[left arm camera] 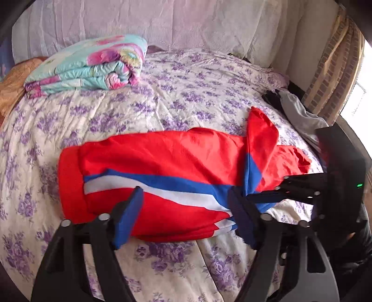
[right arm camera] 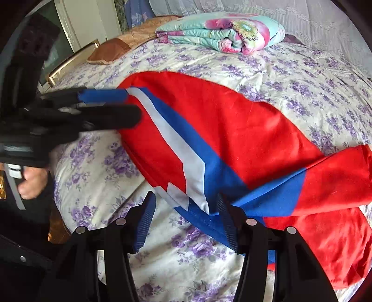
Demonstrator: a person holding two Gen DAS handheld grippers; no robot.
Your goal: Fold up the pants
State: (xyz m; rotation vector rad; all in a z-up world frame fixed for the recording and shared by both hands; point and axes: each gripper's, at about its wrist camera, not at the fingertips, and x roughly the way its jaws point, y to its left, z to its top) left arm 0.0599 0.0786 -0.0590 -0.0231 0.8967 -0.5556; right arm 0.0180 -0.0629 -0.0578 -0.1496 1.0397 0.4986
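Note:
The red pants [left arm camera: 176, 160] with blue and white side stripes lie across the flowered bed, also seen in the right wrist view [right arm camera: 232, 130]. One red leg end [left arm camera: 262, 130] sticks up, twisted, at the right. My left gripper [left arm camera: 186, 216] is open over the near edge of the pants, its fingers astride the striped part. My right gripper [right arm camera: 186, 220] is open at the blue stripe corner near the bed's front. It shows from the side in the left wrist view [left arm camera: 251, 197]. The left gripper shows in the right wrist view [right arm camera: 130, 106] at the pants' cuff end.
A folded flowered quilt [left arm camera: 93, 67] lies at the back left of the bed [left arm camera: 162, 97]. Grey and dark clothes [left arm camera: 300, 113] lie at the right edge. A brown pillow [right arm camera: 109, 52] lies far left. A white curtain [left arm camera: 186, 21] hangs behind.

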